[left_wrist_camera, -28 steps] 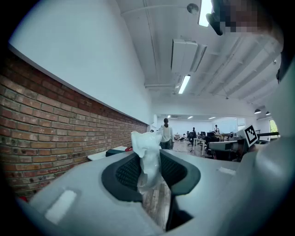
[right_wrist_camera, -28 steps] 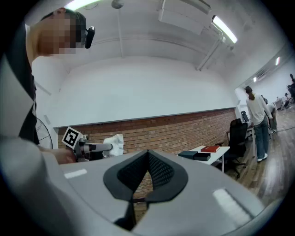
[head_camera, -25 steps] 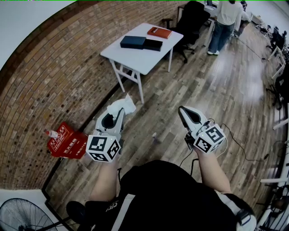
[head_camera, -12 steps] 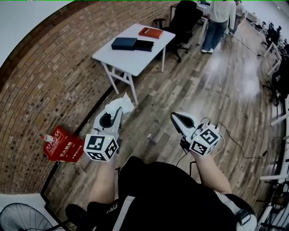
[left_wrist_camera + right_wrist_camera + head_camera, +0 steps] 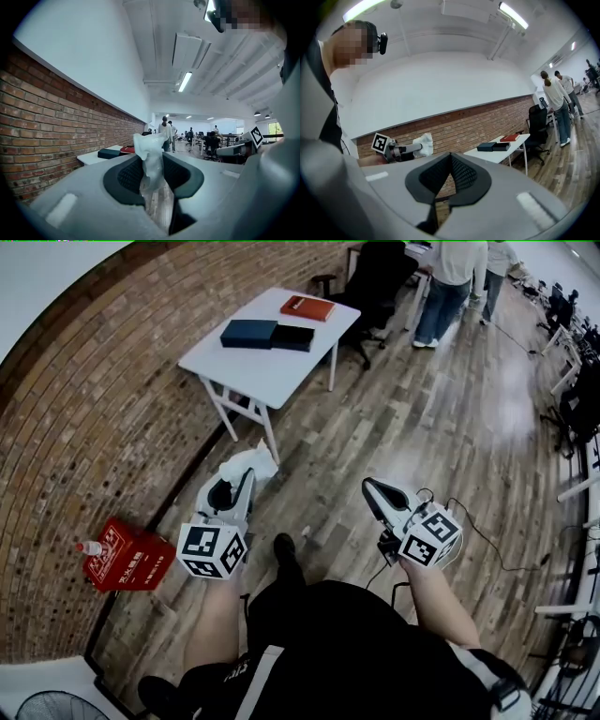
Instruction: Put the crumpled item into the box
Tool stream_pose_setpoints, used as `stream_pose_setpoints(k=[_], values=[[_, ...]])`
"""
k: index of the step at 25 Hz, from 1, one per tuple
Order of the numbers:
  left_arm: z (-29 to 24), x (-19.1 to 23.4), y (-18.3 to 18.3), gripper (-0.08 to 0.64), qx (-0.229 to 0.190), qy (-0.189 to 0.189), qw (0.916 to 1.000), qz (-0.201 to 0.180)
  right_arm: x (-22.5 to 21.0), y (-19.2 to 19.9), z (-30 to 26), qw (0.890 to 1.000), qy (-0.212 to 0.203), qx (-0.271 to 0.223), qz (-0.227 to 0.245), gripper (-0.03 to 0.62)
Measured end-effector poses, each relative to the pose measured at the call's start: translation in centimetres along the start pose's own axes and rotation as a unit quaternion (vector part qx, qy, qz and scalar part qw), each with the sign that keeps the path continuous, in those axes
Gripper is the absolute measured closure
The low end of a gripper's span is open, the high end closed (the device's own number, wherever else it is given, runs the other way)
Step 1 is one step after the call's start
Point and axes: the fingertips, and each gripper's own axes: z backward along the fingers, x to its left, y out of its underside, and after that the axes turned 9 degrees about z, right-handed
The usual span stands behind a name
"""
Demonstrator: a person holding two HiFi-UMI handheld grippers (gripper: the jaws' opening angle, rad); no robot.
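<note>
Crumpled item (image 5: 151, 154), white, clamped in the left gripper (image 5: 249, 480) above the floor, well short of the worktop (image 5: 272, 371) bearing the boxes (image 5: 249, 333). Right gripper (image 5: 450, 161): jaws together, empty. Advised: grip firmly until over the box, since the item looks light.

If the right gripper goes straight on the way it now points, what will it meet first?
Probably the brick wall: the right gripper aims between the left gripper with its crumpled item and the white table. Depth is unclear.
</note>
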Motion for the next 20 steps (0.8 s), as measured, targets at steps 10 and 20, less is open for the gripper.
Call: stream_pose_setpoints(k=[10,20], values=[[-9.4,10.4,-2.5,0.448,0.017,0.007,0.9998,0.004,-6.3,-1.1,-13.6,0.999,0.019,0.015,-0.025,0.592],[-14.1,17.5,-3.5,0.448,0.03,0.032,0.9988,0.02,-5.7,-0.9,-24.7,0.999,-0.002,0.031,-0.023,0.592]])
